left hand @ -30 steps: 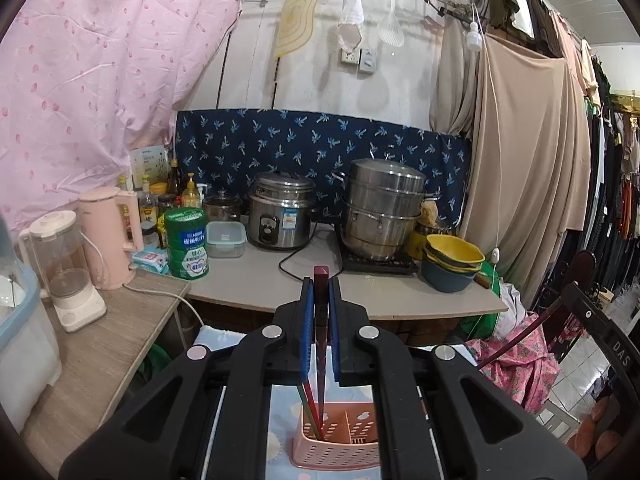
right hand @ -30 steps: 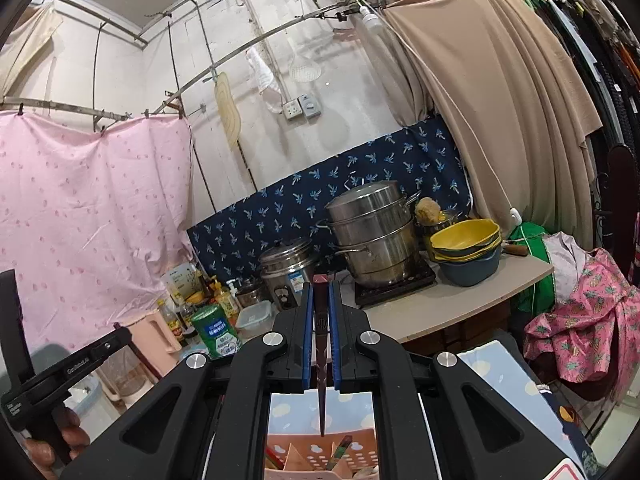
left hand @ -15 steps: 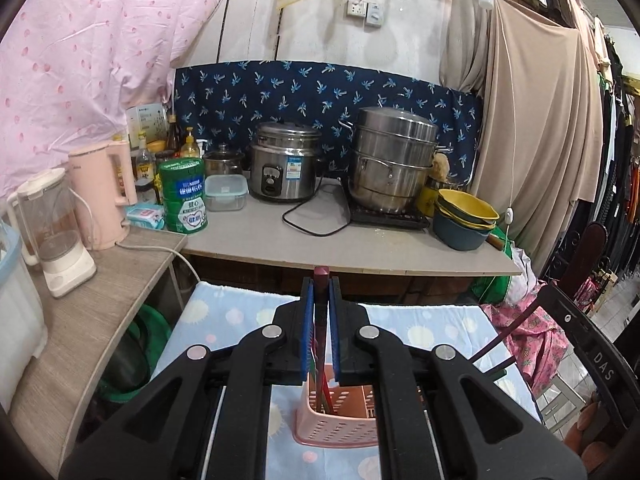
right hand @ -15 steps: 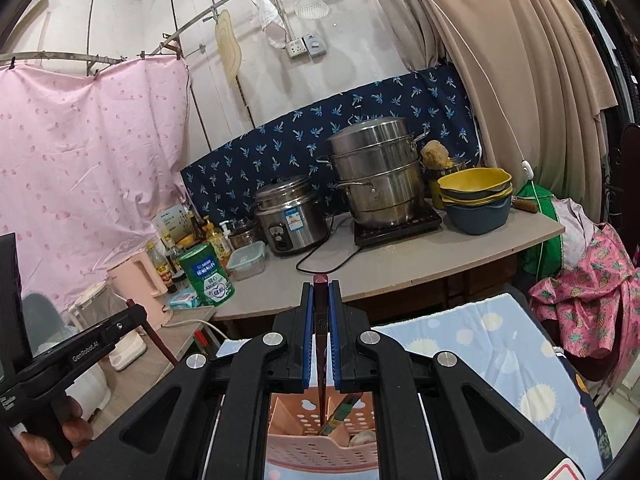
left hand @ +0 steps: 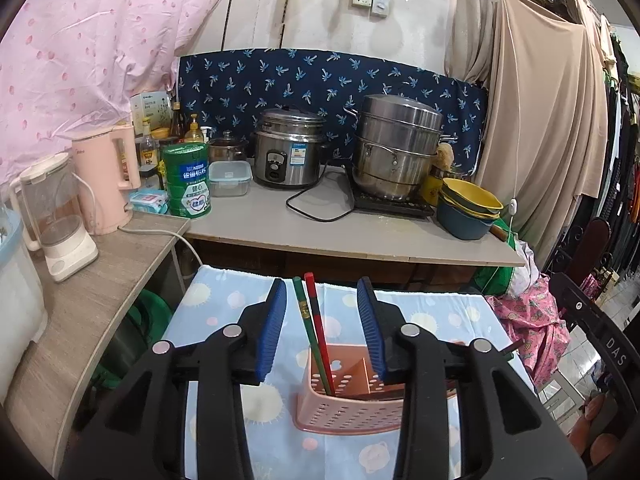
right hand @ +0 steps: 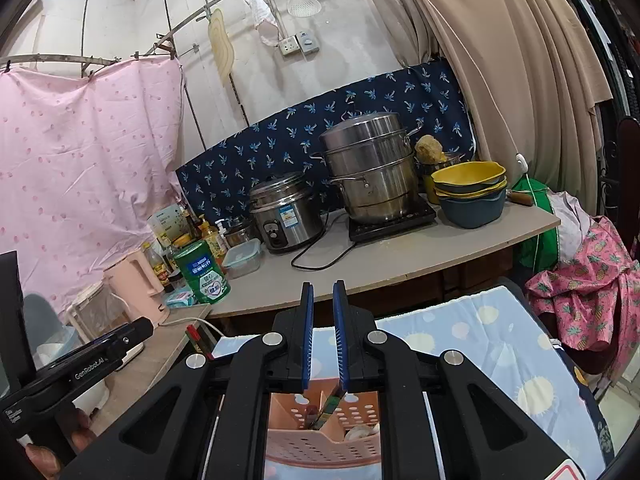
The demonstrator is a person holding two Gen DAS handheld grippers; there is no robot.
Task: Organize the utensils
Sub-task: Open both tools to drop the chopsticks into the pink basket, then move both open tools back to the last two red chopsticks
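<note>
In the left wrist view my left gripper [left hand: 321,292] hangs over a pink perforated basket [left hand: 348,412] on the blue-clothed table [left hand: 224,308]. Its jaws are opening. A red chopstick [left hand: 316,320] and a green chopstick [left hand: 301,312] stand in the basket between the blue pads [left hand: 274,328], touching neither. In the right wrist view my right gripper [right hand: 322,294] is above the same basket [right hand: 320,444]. Its jaws are opening by a narrow gap with nothing between them. A patterned chopstick [right hand: 330,402] leans in the basket below. My left gripper's body [right hand: 92,364] shows at the left.
Behind the table runs a counter [left hand: 360,236] with a rice cooker [left hand: 286,152], a steamer pot [left hand: 394,148], stacked bowls [left hand: 468,208] and a green tin [left hand: 188,180]. A side shelf [left hand: 80,300] holds a blender and a pink kettle. A person's hand [right hand: 40,456] holds the left gripper.
Both grippers have come down over the basket. The left jaws spread and let go of the red chopstick. The right jaws parted slightly and their chopstick now rests in the basket.
</note>
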